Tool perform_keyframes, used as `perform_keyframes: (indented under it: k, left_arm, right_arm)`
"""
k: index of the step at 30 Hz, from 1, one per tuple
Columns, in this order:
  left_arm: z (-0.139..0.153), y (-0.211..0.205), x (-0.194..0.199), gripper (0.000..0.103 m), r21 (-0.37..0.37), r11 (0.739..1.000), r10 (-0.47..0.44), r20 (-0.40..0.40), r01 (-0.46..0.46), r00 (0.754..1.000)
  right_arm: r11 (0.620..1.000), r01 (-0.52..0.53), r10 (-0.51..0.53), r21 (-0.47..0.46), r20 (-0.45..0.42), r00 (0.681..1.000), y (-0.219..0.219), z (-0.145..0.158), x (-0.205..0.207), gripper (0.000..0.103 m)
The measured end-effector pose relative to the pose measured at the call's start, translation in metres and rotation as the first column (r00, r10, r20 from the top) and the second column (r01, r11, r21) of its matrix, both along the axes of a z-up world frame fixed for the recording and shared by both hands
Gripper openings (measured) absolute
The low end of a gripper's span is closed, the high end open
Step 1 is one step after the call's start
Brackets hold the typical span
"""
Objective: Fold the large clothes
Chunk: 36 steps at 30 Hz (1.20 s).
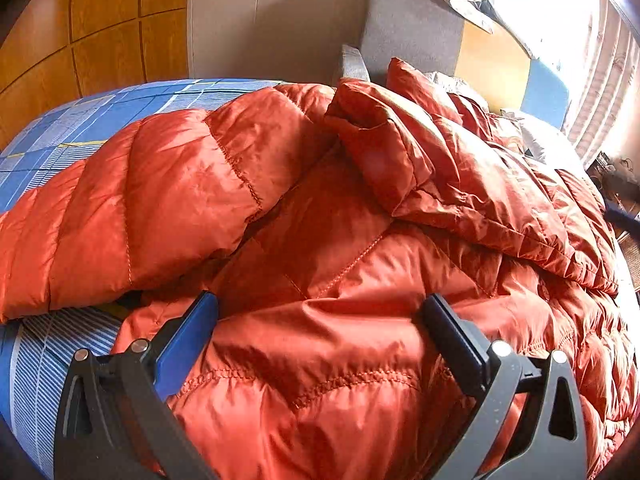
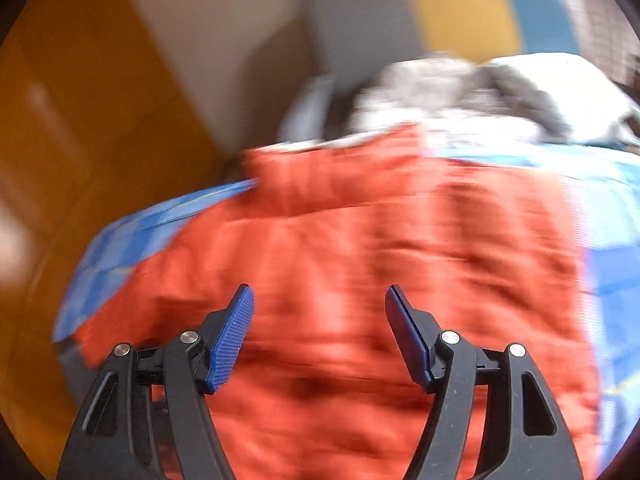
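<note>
A large orange quilted down jacket [image 1: 320, 220] lies spread over a bed with a blue checked sheet [image 1: 100, 112]. One sleeve [image 1: 140, 200] is folded across its left side, and another flap [image 1: 420, 160] lies doubled over at the right. My left gripper [image 1: 322, 312] sits low on the jacket's near edge, its jaws wide apart, with puffed fabric bulging up between the blue pads [image 1: 188, 344]. In the blurred right wrist view, my right gripper [image 2: 320, 292] hovers open above the jacket [image 2: 360, 240] with nothing between its fingers.
A grey headboard [image 1: 408, 28] and pale bedding [image 2: 460, 92] lie at the far end of the bed. A wooden wardrobe [image 1: 80, 32] stands to the left, and a bright window with blinds [image 1: 608, 80] to the right. The blue sheet [image 2: 120, 240] shows beside the jacket.
</note>
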<state>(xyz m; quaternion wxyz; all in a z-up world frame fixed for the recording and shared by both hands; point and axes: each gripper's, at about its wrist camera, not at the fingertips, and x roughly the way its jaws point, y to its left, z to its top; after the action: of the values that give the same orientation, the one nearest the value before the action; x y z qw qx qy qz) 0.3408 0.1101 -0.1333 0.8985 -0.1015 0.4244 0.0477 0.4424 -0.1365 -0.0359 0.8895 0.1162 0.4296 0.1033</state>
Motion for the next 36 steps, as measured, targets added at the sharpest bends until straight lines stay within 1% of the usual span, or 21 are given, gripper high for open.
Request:
perform_keyframes:
  k: [1,3,4,6,7,10,13,16,19,21,23,25,28,29,31,33,35,36]
  left_arm:
    - [0.0,0.0,0.0,0.101,0.002,1.0,0.0,0.0,0.0,1.0]
    - [0.0,-0.001,0.0,0.101,0.005,1.0,0.0,-0.002,0.0,1.0]
    - [0.0,-0.001,0.0,0.101,0.006,1.0,0.0,-0.002,0.0,1.0]
    - [0.0,-0.001,0.0,0.101,0.008,1.0,0.001,-0.003,-0.001,1.0]
    - [0.001,-0.002,0.0,0.101,0.009,1.0,0.001,-0.004,-0.001,1.0]
    - [0.001,-0.002,0.001,0.101,0.009,1.0,0.002,-0.004,-0.002,1.0]
    - [0.001,-0.001,0.0,0.101,-0.002,1.0,0.002,0.0,-0.002,1.0]
    - [0.001,0.004,-0.001,0.101,-0.019,1.0,0.002,0.006,-0.002,1.0]
    - [0.003,0.01,-0.003,0.101,-0.055,0.999,0.003,0.013,-0.002,1.0]
    - [0.008,0.015,-0.007,0.1,-0.084,0.996,0.033,0.025,-0.031,0.999]
    - [0.016,0.02,-0.012,0.097,-0.12,0.992,0.043,0.045,-0.038,0.998]
    - [0.028,0.027,-0.014,0.085,-0.181,0.983,0.044,0.079,-0.029,0.996]
    - [0.046,0.034,-0.001,0.083,-0.26,0.966,0.032,0.114,-0.001,0.993]
    - [0.051,0.034,0.007,0.081,-0.273,0.962,0.026,0.116,0.007,0.993]
    - [0.055,0.032,0.022,0.069,-0.282,0.959,0.008,0.114,0.024,0.993]
    - [0.056,0.029,0.038,0.068,-0.299,0.954,-0.002,0.104,0.033,0.995]
    - [0.055,0.025,0.05,0.061,-0.311,0.949,-0.019,0.092,0.047,0.996]
    - [0.053,0.023,0.057,0.051,-0.321,0.945,-0.033,0.08,0.057,0.996]
  right_arm:
    - [0.998,0.058,-0.058,-0.025,-0.003,0.998,-0.023,-0.004,-0.003,0.068]
    - [0.989,0.14,-0.141,-0.049,-0.019,0.99,-0.056,-0.013,-0.005,0.068]
    - [0.984,0.17,-0.171,-0.051,-0.03,0.985,-0.069,-0.019,-0.005,0.066]
    - [0.978,0.201,-0.204,-0.063,-0.05,0.978,-0.086,-0.03,-0.006,0.065]
    - [0.976,0.203,-0.207,-0.072,-0.055,0.977,-0.09,-0.035,-0.006,0.063]
    - [0.976,0.193,-0.2,-0.102,-0.063,0.978,-0.087,-0.047,0.0,0.061]
    - [0.973,0.173,-0.185,-0.153,-0.073,0.98,-0.077,-0.061,0.007,0.061]
    - [0.963,0.158,-0.173,-0.22,-0.051,0.984,-0.073,-0.077,0.009,0.061]
    - [0.946,0.158,-0.171,-0.283,-0.022,0.985,-0.066,-0.084,0.013,0.061]
    - [0.938,0.158,-0.17,-0.308,-0.012,0.985,-0.063,-0.086,0.015,0.062]
    - [0.939,0.159,-0.169,-0.304,-0.009,0.985,-0.065,-0.086,0.016,0.062]
    - [0.943,0.16,-0.169,-0.292,-0.005,0.986,-0.067,-0.086,0.016,0.062]
    - [0.943,0.162,-0.169,-0.29,0.0,0.986,-0.068,-0.086,0.016,0.062]
    - [0.944,0.162,-0.169,-0.287,0.0,0.986,-0.069,-0.086,0.015,0.062]
    - [0.945,0.162,-0.169,-0.285,0.001,0.986,-0.069,-0.086,0.014,0.062]
    - [0.945,0.162,-0.168,-0.283,0.001,0.986,-0.069,-0.086,0.013,0.062]
    - [0.946,0.162,-0.168,-0.28,0.002,0.986,-0.07,-0.086,0.012,0.062]
    - [0.947,0.162,-0.168,-0.278,0.002,0.986,-0.07,-0.086,0.013,0.062]
